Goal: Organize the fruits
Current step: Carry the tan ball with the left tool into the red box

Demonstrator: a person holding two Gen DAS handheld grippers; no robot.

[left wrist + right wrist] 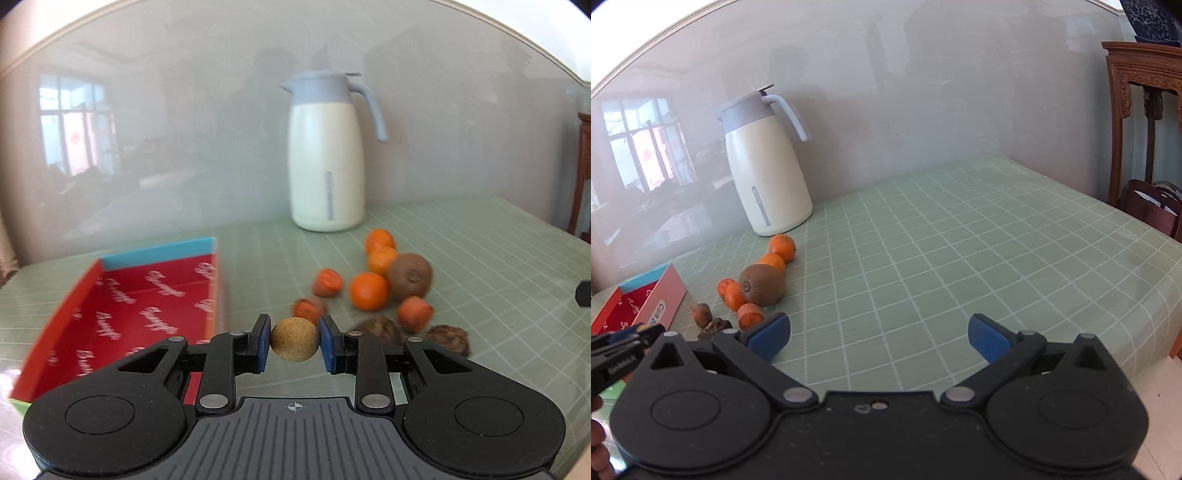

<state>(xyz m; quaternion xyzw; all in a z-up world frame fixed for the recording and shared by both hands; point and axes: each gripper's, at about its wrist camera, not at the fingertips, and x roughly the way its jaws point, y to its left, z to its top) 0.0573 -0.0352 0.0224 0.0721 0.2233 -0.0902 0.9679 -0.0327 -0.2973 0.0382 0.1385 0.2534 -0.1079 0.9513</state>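
My left gripper (pixel 294 340) is shut on a small tan round fruit (pixel 294 339) and holds it above the table, just right of the red box (pixel 147 306). Behind it lie several oranges (pixel 369 290), a brown kiwi (pixel 410 276), small orange-red fruits (pixel 414 314) and dark wrinkled fruits (pixel 448 338). My right gripper (pixel 879 336) is open and empty over the green checked cloth, right of the same pile; the kiwi (pixel 762 285) and an orange (pixel 782 246) show there. The red box (pixel 639 302) is at the far left.
A white jug with a grey-blue lid (pixel 327 162) stands at the back by the wall, also seen in the right wrist view (pixel 764 162). A carved wooden chair (pixel 1141 122) stands beyond the table's right edge. The left gripper's body (pixel 617 354) shows at the left edge.
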